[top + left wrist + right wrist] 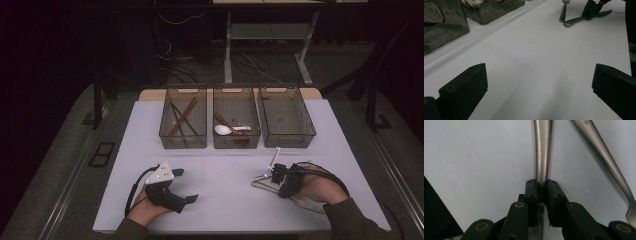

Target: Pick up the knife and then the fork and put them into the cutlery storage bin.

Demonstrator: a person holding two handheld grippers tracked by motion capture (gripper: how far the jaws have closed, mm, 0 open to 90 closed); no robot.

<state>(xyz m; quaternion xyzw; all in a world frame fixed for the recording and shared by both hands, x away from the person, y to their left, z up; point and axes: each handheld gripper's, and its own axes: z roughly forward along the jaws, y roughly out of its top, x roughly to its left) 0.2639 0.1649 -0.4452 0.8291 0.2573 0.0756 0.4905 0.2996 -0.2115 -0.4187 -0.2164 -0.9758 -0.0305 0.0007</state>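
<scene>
Steel cutlery lies at the near right of the white table (225, 200), in front of the right-hand bin (286, 118). The right gripper (542, 185) has its jaws pinched tight on the handle of one metal utensil (542, 150), which lies flat on the table; a second utensil (604, 152) lies just beside it, to the right. At the near left, the left gripper (186, 185) rests with jaws spread wide, holding nothing. The middle bin (236, 120) holds a white spoon (223, 130); the left bin (183, 119) holds chopsticks (182, 117).
</scene>
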